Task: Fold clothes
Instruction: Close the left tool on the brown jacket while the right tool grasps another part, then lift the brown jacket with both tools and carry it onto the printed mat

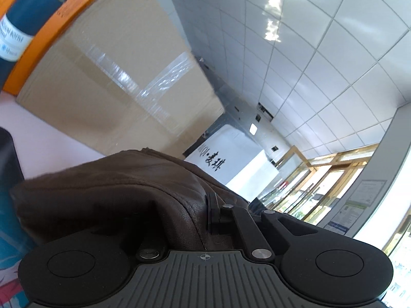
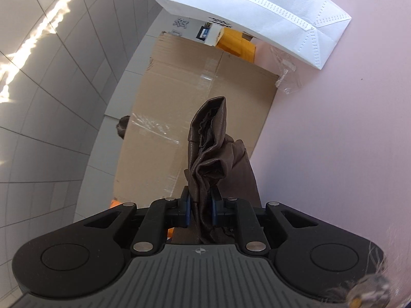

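Brown garment (image 2: 205, 159), leather-like, pinched between blue pads (image 2: 188, 211) of right gripper (image 2: 201, 211); jaws nearly closed, only the bunched fabric between them. Crumpled end standing up past the fingertips, rest trailing beside the pink surface (image 2: 334, 141). Same brown cloth (image 1: 115, 195) draped over left gripper (image 1: 205, 218), hiding one finger entirely; one dark finger (image 1: 213, 213) visible at the fold's edge. Jaw gap covered, grip state not readable. Beyond, at pink surface's far edge: taped cardboard box (image 2: 179, 97), closed, contents unseen. Farther: orange box (image 1: 43, 38) holding blue labelled bottle (image 1: 28, 12). Farthest, on the pink surface in the right view: white paper stack (image 2: 257, 10), crumpled clear plastic (image 2: 286, 77) just beside it.
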### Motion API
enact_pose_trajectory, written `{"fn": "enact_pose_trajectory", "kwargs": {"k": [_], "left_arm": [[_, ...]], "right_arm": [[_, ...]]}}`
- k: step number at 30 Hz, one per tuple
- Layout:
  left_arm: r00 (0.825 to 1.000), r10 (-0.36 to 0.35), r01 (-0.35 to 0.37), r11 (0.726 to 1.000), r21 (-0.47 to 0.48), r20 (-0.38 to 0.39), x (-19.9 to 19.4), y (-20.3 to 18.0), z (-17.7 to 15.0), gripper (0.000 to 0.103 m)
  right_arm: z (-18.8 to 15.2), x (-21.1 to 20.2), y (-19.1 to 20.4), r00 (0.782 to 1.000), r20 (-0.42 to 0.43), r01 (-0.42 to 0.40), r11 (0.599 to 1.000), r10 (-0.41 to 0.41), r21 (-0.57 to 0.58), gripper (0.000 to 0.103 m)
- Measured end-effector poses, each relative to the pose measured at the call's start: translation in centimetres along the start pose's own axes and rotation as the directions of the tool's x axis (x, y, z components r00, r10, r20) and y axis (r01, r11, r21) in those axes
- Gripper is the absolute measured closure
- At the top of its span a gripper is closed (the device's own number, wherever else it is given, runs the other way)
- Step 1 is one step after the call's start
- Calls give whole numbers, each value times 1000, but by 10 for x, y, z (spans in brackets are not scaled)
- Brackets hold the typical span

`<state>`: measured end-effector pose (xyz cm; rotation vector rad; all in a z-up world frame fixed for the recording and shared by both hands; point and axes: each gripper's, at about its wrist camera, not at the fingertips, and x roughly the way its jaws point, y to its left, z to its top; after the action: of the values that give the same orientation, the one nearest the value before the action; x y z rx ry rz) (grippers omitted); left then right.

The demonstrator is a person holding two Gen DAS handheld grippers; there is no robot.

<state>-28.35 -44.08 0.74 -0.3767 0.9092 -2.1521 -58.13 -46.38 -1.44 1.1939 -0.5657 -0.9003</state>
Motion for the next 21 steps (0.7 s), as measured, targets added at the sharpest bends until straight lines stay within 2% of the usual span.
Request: {"fn": "enact_pose_trajectory", "kwargs": {"k": [2, 4, 8, 10, 11, 13, 15, 18, 19, 21], "left_arm": [[999, -6, 4, 999, 49, 49, -28, -23, 2, 99], [996, 15, -24, 994, 104, 92, -58, -45, 0, 99], [977, 109, -151, 961, 231, 182, -116, -84, -9, 99], [957, 169, -233, 933, 274, 237, -148, -102, -18, 99], [942, 204, -281, 915, 291, 268, -163, -109, -25, 99], [900, 296, -396, 861, 319, 320, -194, -121, -46, 99], [853, 383, -493, 814, 307, 355, -219, -126, -63, 99], [786, 491, -601, 750, 276, 376, -245, -119, -82, 98], [769, 525, -625, 736, 259, 364, -257, -112, -87, 98], [750, 574, -649, 735, 197, 329, -271, -97, -93, 98]], "right_arm": [[-5, -2, 12, 996, -39, -85, 996, 86, 23, 89], [-10, -8, 18, 984, -89, -152, 987, 157, 60, 89], [-28, -2, 26, 942, -213, -232, 962, 259, 142, 90], [-47, -3, 30, 913, -287, -250, 953, 290, 168, 90], [-57, -6, 32, 889, -337, -258, 948, 309, 188, 90], [-76, -4, 36, 837, -441, -254, 944, 323, 210, 90], [-99, 0, 37, 779, -545, -243, 951, 310, 192, 89], [-141, 8, 30, 684, -678, -212, 963, 270, 169, 89], [-153, 13, 24, 659, -708, -194, 967, 253, 164, 89], [-172, 19, 12, 640, -737, -170, 975, 218, 141, 87]]}}
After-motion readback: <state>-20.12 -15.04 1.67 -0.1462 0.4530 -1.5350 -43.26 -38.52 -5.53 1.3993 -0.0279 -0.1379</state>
